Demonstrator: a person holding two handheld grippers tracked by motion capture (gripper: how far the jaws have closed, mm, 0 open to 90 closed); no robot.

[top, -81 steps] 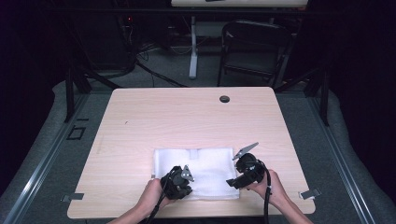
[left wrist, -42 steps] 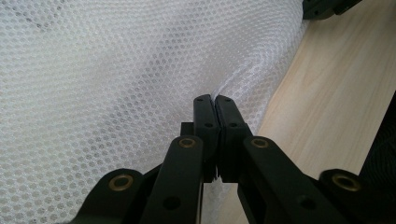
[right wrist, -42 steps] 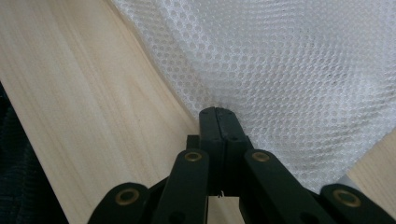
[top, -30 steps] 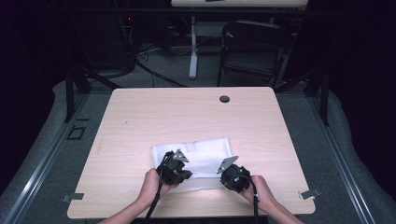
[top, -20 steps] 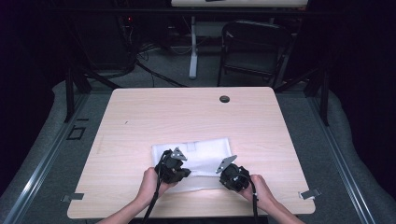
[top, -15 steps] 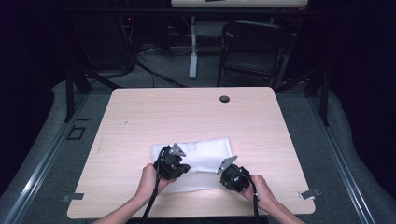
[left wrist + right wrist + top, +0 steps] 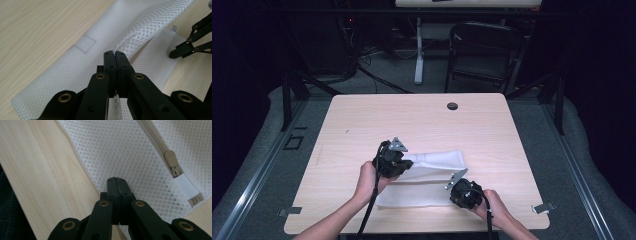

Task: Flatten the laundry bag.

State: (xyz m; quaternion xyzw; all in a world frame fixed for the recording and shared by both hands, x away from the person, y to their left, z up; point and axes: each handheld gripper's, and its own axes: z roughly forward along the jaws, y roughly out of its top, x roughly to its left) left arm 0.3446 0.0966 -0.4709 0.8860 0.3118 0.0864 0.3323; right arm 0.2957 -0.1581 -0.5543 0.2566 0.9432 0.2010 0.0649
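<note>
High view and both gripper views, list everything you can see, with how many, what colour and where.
mesh bag: one, white, near middle of the table, partly lifted at its left end
zipper: one, beige, on the mesh bag, pull near the end
table: one, light wood, centre of the high view
cable hole: one, dark, far side of the table top
chair: one, black, on the floor behind the table
left gripper: one, black, jaws shut on the mesh bag's raised fold
right gripper: one, black, jaws shut on the mesh bag's edge, low at the table
hands: two, coming in from the near edge
</note>
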